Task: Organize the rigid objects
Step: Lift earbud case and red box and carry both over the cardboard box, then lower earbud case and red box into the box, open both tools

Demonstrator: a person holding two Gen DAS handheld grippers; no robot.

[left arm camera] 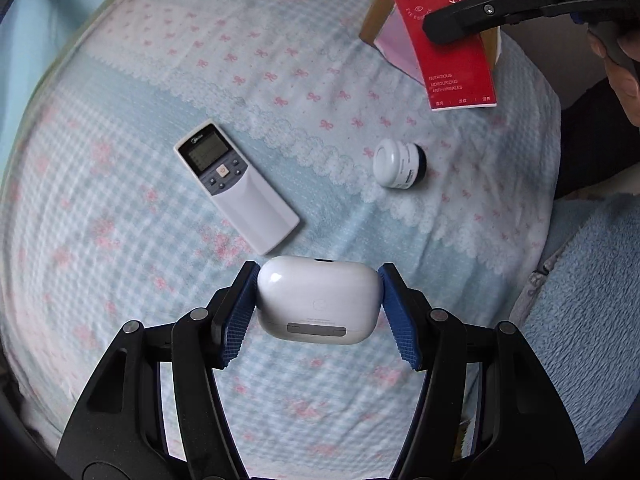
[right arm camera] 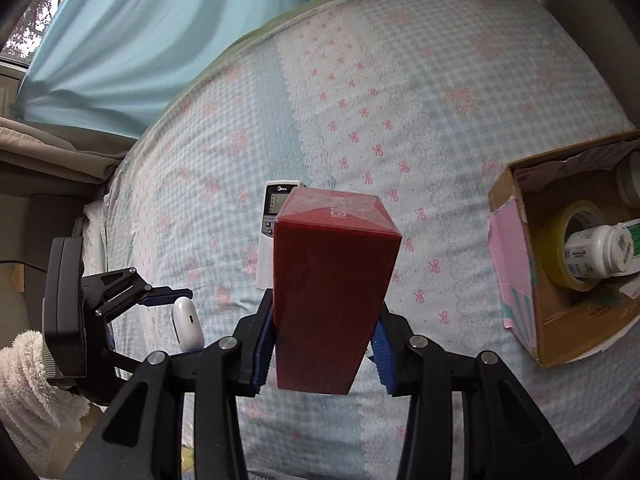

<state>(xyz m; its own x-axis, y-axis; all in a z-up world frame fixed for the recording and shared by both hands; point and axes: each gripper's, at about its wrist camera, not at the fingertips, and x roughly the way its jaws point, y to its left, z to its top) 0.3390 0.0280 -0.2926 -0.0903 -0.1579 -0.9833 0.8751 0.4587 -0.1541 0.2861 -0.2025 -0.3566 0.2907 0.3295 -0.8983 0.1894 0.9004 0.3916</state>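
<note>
While both tongs are loaded above the bed (left arm camera: 120, 240), the cardboard box (right arm camera: 516, 184) lies ahead and to the right of the right tongs (right arm camera: 326, 344), which are nearer it. They clench the red carton (right arm camera: 336, 280), its long axis pointing forward along the fingers, so I judge it must swing right to reach the opening. Ahead-left of the left tongs (left arm camera: 318, 312) lies the remote (left arm camera: 236, 186); ahead-right, the jar (left arm camera: 398, 164) on its side. These tongs grip the white earbud case (left arm camera: 318, 300) across its long axis.
</note>
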